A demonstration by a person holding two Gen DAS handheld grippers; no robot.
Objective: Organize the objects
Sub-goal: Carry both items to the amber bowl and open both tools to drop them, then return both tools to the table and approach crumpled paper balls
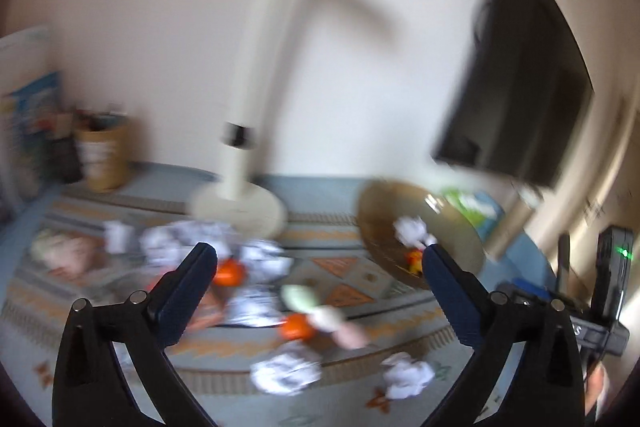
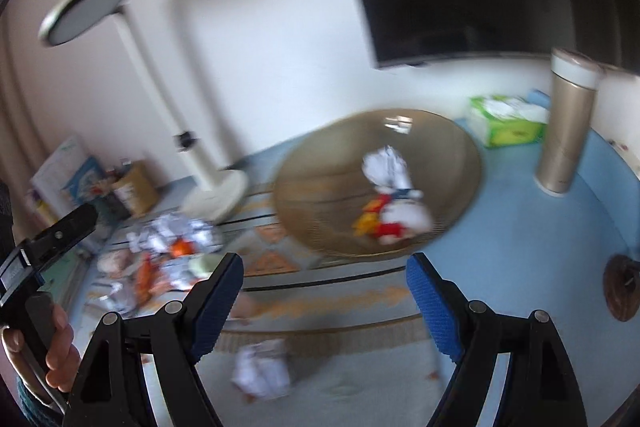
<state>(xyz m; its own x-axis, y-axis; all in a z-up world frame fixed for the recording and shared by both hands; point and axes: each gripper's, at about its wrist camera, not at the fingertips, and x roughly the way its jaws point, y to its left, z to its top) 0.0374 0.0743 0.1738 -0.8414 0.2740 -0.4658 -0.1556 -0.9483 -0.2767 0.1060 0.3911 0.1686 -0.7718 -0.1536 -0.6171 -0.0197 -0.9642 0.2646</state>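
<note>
While both wrist views are smeared with motion blur, I can still read the layout off one landmark, the woven basket (image 2: 378,183).

- Basket sits on the bench (image 2: 540,247), tipped toward the cameras. Already in it: crumpled white paper (image 2: 386,165) and something red and yellow I can't identify.
- Loose clutter lies to the basket's left, on the patterned mat (image 1: 344,287): a heap of paper wads (image 1: 184,239) mixed with orange bits (image 1: 228,273) and pale pieces too blurred to name.
- Two stray wads sit nearer me than the basket: one (image 1: 286,373) low between my left tongs' fingers, another (image 1: 408,375) just to its right. The right wrist view shows one wad (image 2: 262,369) low between its fingers; likely one of those two, can't confirm.
- Left tongs (image 1: 320,253): spread wide, nothing held.
- Right tongs (image 2: 325,265): spread wide, nothing held; basket straight ahead of them.

Judgement: the heap lies left of the basket and dead ahead of my left tongs, so the left hand is nearer for the next pick. Wads are roundish, no long axis to line up with. Carry direction runs rightward to the basket.
</note>
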